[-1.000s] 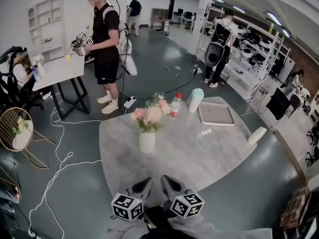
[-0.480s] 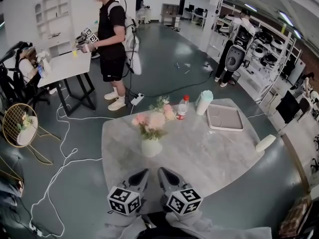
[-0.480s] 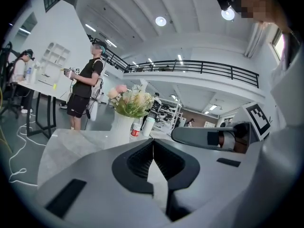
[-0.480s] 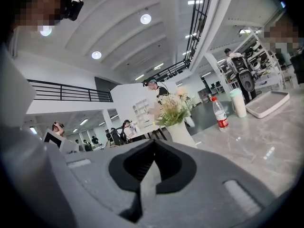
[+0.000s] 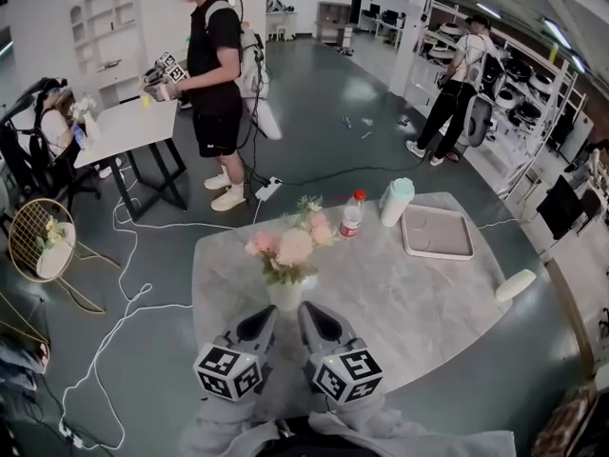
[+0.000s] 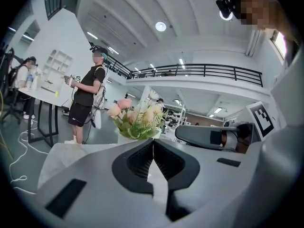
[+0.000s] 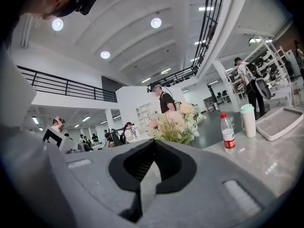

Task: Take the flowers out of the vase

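Pink and cream flowers (image 5: 285, 246) with green leaves stand in a white vase (image 5: 284, 295) near the front of the round grey marble table (image 5: 419, 293). My left gripper (image 5: 266, 314) and right gripper (image 5: 304, 309) sit side by side just in front of the vase, both shut and empty. In the left gripper view the shut left gripper (image 6: 153, 139) points at the flowers (image 6: 135, 118), which rise right above its tips, and the vase is hidden. In the right gripper view the flowers (image 7: 176, 121) sit just above and right of the shut right gripper (image 7: 154, 141).
Behind the vase stand a water bottle (image 5: 352, 214) and a pale green tumbler (image 5: 396, 201), with a white tray (image 5: 437, 231) to the right. A person (image 5: 215, 74) with grippers stands by a white desk (image 5: 114, 127). Cables (image 5: 124, 303) lie on the floor at left.
Both grippers have moved forward and up, side by side, from the table's near edge to just in front of the vase. Both stayed shut.
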Tool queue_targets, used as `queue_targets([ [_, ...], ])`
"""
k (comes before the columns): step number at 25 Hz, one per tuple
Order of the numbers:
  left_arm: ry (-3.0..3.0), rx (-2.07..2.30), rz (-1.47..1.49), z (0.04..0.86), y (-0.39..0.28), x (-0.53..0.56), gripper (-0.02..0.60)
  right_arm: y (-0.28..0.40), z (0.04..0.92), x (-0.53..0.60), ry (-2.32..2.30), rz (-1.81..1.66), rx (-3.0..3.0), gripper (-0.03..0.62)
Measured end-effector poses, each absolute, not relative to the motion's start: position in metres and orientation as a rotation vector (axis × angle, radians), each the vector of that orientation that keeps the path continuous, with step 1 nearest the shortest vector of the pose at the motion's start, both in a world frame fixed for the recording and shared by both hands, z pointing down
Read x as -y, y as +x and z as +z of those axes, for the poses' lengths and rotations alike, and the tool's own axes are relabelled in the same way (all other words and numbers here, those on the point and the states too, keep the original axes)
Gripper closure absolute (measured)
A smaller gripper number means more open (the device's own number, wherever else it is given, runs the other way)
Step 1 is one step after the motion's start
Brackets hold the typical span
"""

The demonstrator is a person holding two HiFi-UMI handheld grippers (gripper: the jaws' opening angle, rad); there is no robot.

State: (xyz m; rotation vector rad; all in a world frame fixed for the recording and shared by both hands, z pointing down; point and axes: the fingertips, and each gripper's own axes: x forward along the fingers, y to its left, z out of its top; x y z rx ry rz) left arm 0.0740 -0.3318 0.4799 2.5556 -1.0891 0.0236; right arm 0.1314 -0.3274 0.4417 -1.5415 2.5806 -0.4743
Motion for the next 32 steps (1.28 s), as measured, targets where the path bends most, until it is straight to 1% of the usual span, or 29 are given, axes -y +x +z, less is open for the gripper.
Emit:
queue_targets([
  [9,2.537,1.117,0.002,0.475,0.082,0.358,0.579,0.144,0.441,0.358,-1.595,-0.451,-2.537,0.591],
  [10,2.534,1.121,0.0,0.476,0.082,0.36,0.58,0.144,0.444,0.36,-1.603,-0.45,-2.545,0.507],
  [11,2.531,1.125,0.001,0.478,0.08,0.361,0.58,0.142,0.447,0.362,-1.606,-0.453,-2.554,0.441],
  [12,2.525,1.129,0.001,0.479,0.079,0.362,0.58,0.14,0.448,0.364,-1.609,-0.457,-2.56,0.394],
  [13,2.518,1.133,0.001,0.48,0.076,0.362,0.579,0.139,0.449,0.365,-1.612,-0.457,-2.563,0.327],
  [15,2.503,1.143,0.0,0.483,0.07,0.364,0.58,0.137,0.449,0.366,-1.626,-0.446,-2.561,0.235],
  [16,2.495,1.149,-0.001,0.484,0.066,0.365,0.58,0.137,0.449,0.367,-1.635,-0.438,-2.561,0.205],
  [21,2.473,1.158,-0.015,0.485,0.053,0.37,0.579,0.136,0.451,0.374,-1.687,-0.406,-2.561,0.126],
  [27,2.464,1.165,-0.006,0.491,0.038,0.375,0.58,0.115,0.467,0.389,-1.742,-0.361,-2.613,0.029],
  [29,2.459,1.169,-0.004,0.494,0.032,0.378,0.58,0.114,0.473,0.396,-1.782,-0.349,-2.604,0.015],
  [32,2.452,1.182,-0.004,0.499,0.026,0.384,0.58,0.118,0.48,0.406,-1.82,-0.349,-2.581,0.013],
])
